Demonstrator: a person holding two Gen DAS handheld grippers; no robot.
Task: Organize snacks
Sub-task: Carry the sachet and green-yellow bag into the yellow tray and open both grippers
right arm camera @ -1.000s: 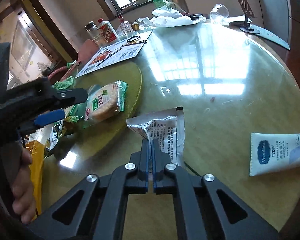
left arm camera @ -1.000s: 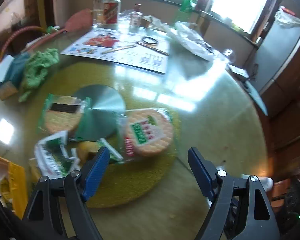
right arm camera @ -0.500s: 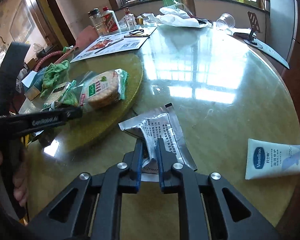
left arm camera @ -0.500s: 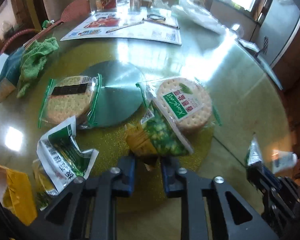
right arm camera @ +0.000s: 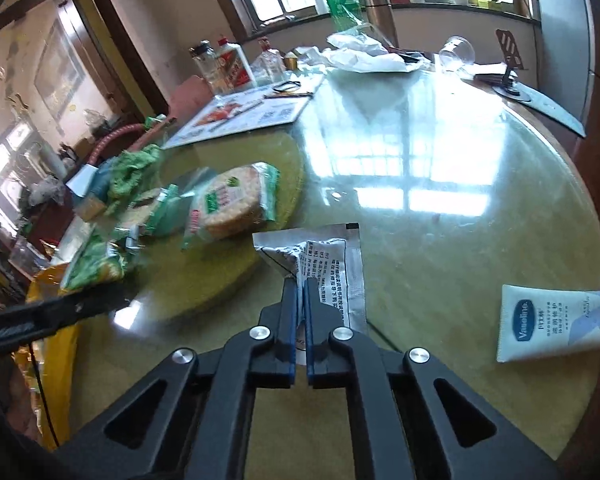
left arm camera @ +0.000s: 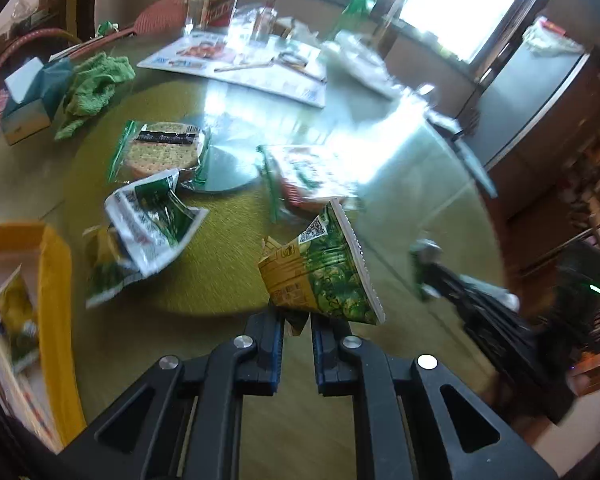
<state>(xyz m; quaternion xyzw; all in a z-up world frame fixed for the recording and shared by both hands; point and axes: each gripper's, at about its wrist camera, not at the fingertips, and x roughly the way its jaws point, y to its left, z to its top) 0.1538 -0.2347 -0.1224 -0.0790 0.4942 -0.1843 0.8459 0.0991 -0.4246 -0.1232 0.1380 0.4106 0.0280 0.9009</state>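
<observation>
The left tool (left arm camera: 297, 326) was clamped on the bottom corner of a green-and-yellow snack packet (left arm camera: 324, 280), which hung clear above the near rim of the yellow-green turntable (left arm camera: 220, 264) on the glass counter (left arm camera: 412, 216). At 10 o'clock from it lay a white-and-green snack pouch (left arm camera: 152, 216), with two round cracker packs (left arm camera: 162, 152) (left arm camera: 308, 176) farther off around 11 and 12 o'clock and a yellow bin (left arm camera: 54, 300) at 9 o'clock. The right tool (right arm camera: 300, 294) pinched a silver foil sachet (right arm camera: 320, 260) at the turntable's edge, a Vaseline tube (right arm camera: 552, 322) lying at 3 o'clock from it.
</observation>
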